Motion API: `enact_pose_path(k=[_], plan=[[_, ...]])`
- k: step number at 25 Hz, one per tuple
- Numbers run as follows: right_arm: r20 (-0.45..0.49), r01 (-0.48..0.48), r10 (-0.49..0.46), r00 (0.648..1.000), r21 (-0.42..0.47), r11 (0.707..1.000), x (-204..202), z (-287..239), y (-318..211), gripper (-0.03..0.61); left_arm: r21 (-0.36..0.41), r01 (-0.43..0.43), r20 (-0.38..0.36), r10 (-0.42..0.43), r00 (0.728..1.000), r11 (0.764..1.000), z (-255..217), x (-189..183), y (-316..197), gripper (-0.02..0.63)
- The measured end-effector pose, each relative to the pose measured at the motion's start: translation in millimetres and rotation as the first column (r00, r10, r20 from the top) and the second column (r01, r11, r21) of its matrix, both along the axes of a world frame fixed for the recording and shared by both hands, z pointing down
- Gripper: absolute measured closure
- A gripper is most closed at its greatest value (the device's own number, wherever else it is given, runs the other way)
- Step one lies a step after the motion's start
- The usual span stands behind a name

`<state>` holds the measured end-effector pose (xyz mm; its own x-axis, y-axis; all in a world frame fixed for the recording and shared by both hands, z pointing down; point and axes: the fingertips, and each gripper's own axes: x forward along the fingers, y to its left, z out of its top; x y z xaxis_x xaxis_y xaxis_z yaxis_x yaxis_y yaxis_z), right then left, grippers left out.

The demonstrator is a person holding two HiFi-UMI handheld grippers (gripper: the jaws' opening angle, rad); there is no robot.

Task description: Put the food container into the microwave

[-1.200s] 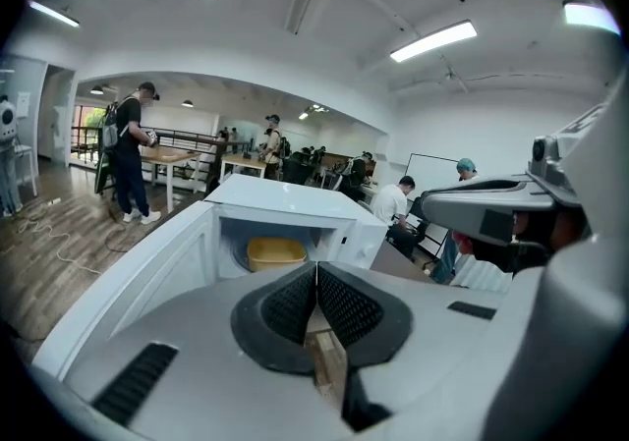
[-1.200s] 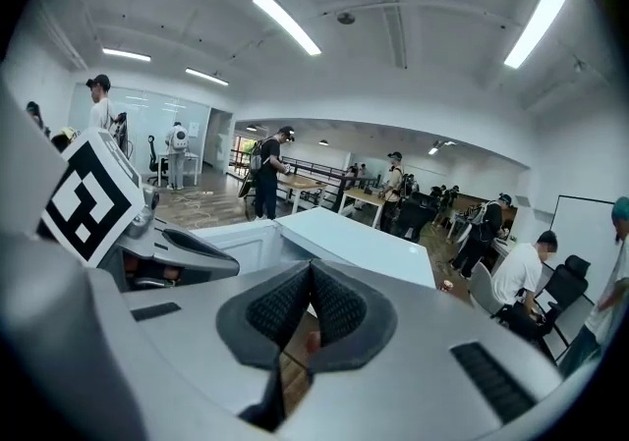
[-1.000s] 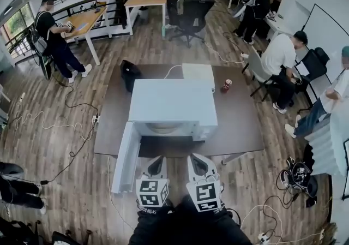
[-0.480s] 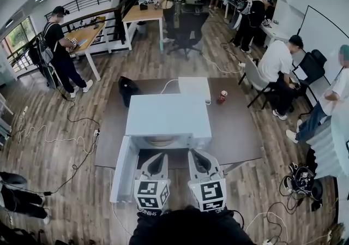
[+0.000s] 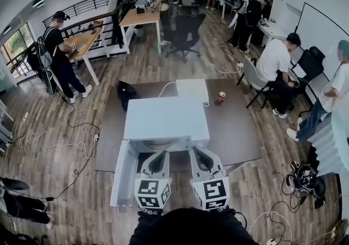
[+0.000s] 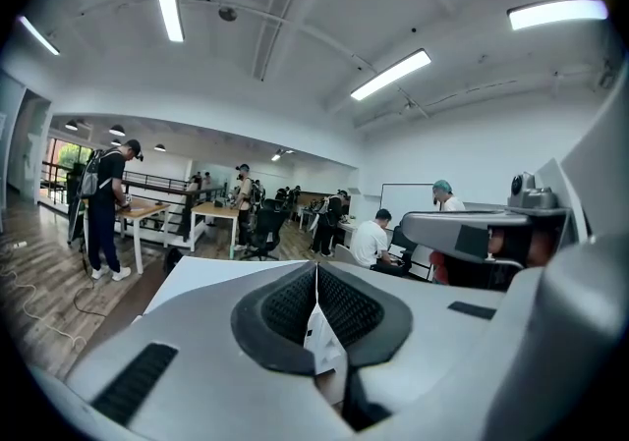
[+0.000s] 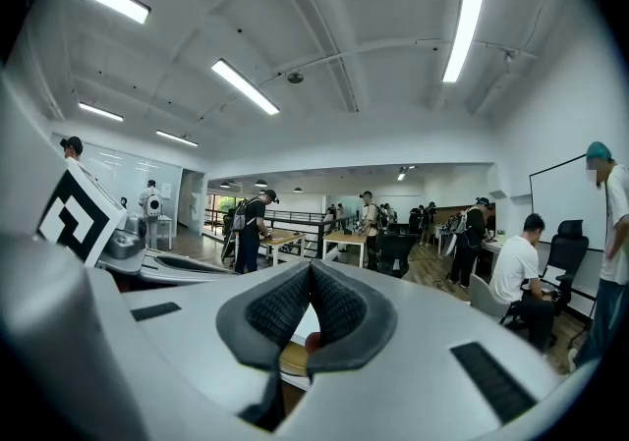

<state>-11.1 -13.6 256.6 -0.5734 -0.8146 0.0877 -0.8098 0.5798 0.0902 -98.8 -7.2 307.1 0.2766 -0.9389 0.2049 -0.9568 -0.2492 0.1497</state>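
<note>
The white microwave (image 5: 166, 118) stands on a brown table (image 5: 234, 124), its door (image 5: 124, 173) swung open to the left. A round beige thing (image 5: 161, 143) shows in the cavity's mouth; I cannot tell whether it is the food container or the turntable. My left gripper (image 5: 162, 154) and right gripper (image 5: 195, 151) hang side by side just in front of the opening, both shut and holding nothing. In the left gripper view the left gripper (image 6: 316, 268) has its pads pressed together above the microwave's white top. The right gripper (image 7: 310, 267) shows the same way in its own view.
Behind the microwave lie a white box (image 5: 192, 88), a red can (image 5: 220, 97) and a black bag (image 5: 126, 90). Cables trail over the wooden floor (image 5: 60, 135). Seated people (image 5: 275, 64) are to the right, and others stand at desks further back.
The head view has tilted up a little, so the microwave sits lower in frame. Both grippers have stayed shut and side by side, their tips now slightly closer to the opening.
</note>
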Motion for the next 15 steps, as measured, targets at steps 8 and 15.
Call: enact_pose_path(k=[8,15], plan=[[-0.004,-0.010,0.010,1.000,0.010,1.000,4,0,-1,0.555,0.016,-0.019,0.006,0.019,1.000,1.000,-5,5,-4,0.580],[0.006,-0.009,0.009,1.000,0.003,1.000,4,-6,0,0.557,0.017,-0.028,0.007,0.028,1.000,0.999,-11,8,-5,0.580]])
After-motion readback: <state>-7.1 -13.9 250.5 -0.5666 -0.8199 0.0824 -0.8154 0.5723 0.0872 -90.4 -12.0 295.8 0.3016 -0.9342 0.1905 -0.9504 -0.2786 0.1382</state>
